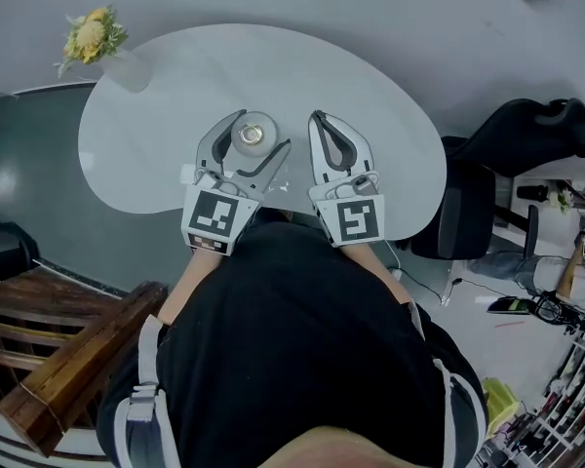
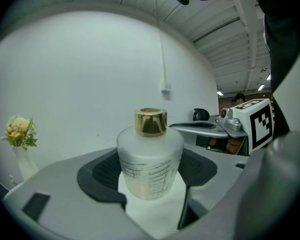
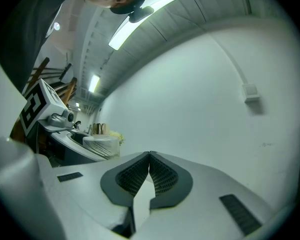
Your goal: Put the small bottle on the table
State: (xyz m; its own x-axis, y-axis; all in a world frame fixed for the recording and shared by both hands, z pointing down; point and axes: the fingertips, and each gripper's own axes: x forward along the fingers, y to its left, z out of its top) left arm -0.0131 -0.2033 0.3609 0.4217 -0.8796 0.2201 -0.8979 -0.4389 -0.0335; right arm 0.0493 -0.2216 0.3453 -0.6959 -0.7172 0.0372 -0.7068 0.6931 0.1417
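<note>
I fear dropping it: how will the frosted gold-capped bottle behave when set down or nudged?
The small bottle looks squat and wide-based, so it should probably stand steadily. Its frosted body seems to be glass: likely rigid, heavy for its size, breakable. Lying down, its round shape could roll on the table.

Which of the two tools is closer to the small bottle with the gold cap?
Left. The small bottle stands between the jaws of the left tool, which appear to press on its sides. The right tool, shut and empty, is to the bottle's right, apart from it.
</note>
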